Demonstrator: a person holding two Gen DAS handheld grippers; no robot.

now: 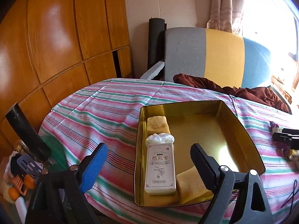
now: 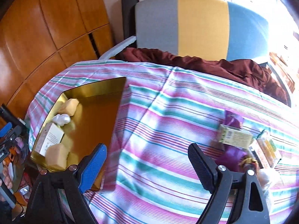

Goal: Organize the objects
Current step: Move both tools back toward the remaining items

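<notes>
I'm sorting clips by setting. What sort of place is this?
Most likely a room in a home: a wooden wardrobe along the wall, a curtained window, and a cushioned chair behind a table under a striped cloth.

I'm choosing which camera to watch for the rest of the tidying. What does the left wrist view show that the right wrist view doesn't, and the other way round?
Only the left wrist view shows the printed front of the tall carton and the clutter beside the table.

Only the right wrist view shows the loose packets lying on the striped cloth, outside the tin.

Both show the gold tin holding the carton, the yellow blocks and a white wad, plus the colourful chair. The left gripper and the right gripper are both open and empty.
</notes>
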